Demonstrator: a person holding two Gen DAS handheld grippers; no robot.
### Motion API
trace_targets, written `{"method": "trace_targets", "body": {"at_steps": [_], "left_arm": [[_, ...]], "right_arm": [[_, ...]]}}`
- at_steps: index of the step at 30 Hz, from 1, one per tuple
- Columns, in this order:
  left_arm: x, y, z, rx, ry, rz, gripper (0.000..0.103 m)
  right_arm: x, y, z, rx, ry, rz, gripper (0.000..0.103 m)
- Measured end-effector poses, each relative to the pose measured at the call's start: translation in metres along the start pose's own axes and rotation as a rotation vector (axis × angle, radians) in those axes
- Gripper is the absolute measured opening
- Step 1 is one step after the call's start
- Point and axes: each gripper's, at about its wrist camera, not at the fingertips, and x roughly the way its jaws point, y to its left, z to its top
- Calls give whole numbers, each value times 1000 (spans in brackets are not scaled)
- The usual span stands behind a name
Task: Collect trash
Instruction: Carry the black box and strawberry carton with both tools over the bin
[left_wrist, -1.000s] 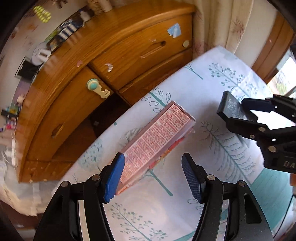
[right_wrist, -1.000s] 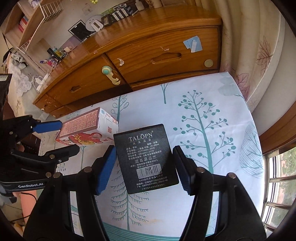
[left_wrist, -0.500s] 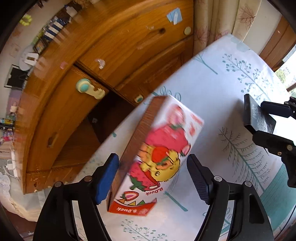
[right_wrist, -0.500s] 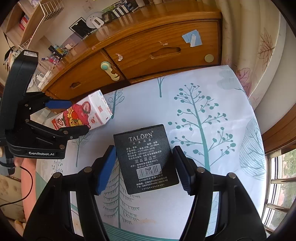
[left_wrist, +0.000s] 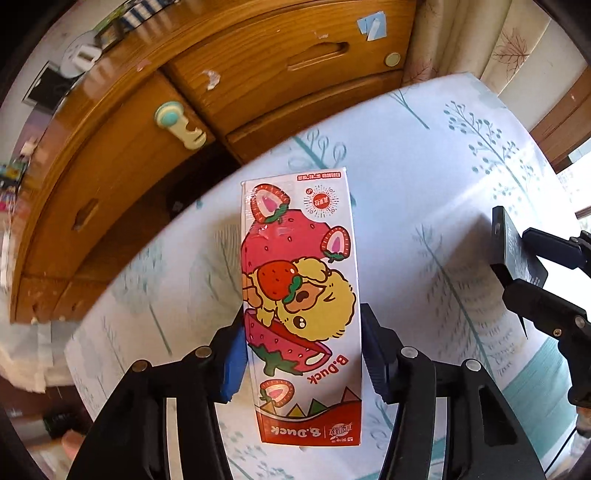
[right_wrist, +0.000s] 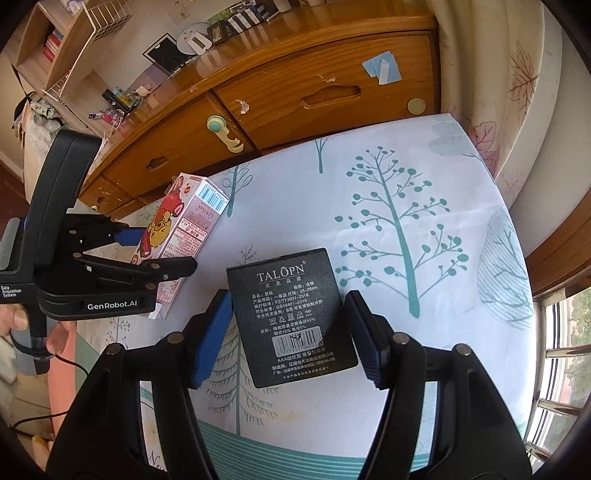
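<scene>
A white carton printed with strawberries and a yellow duck (left_wrist: 299, 277) lies lengthwise between the blue pads of my left gripper (left_wrist: 301, 332). The jaws are closing and both pads meet its long sides. From the right wrist view the same carton (right_wrist: 181, 225) tilts up off the tree-print tablecloth inside the left gripper (right_wrist: 159, 247). My right gripper (right_wrist: 288, 317) is shut on a flat black TALOPN box (right_wrist: 295, 314), held just above the cloth. That black box (left_wrist: 517, 251) shows at the right edge of the left wrist view.
The table with the tree-print cloth (right_wrist: 406, 184) stands against a wooden cabinet with drawers (right_wrist: 295, 92). A curtain (right_wrist: 498, 74) hangs at the far right, with window bars (right_wrist: 554, 369) beyond the table's right edge. A hand (right_wrist: 22, 321) holds the left gripper's handle.
The left gripper sank and rolled over the carton, which turned from its text side to its picture side. Its jaws spread, then closed in on the carton. The right gripper stayed put.
</scene>
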Motion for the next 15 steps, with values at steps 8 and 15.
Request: {"method": "trace_targets", "body": {"at_steps": [8,15], "left_arm": [[-34,-22,-103,-176,10,-49,54],[-100,-46,-222,-265,-57,-123,54]], "right_arm": [[-30,18,-42,1,24,46,59],[-72,45,-118,7,81,94,59]]}}
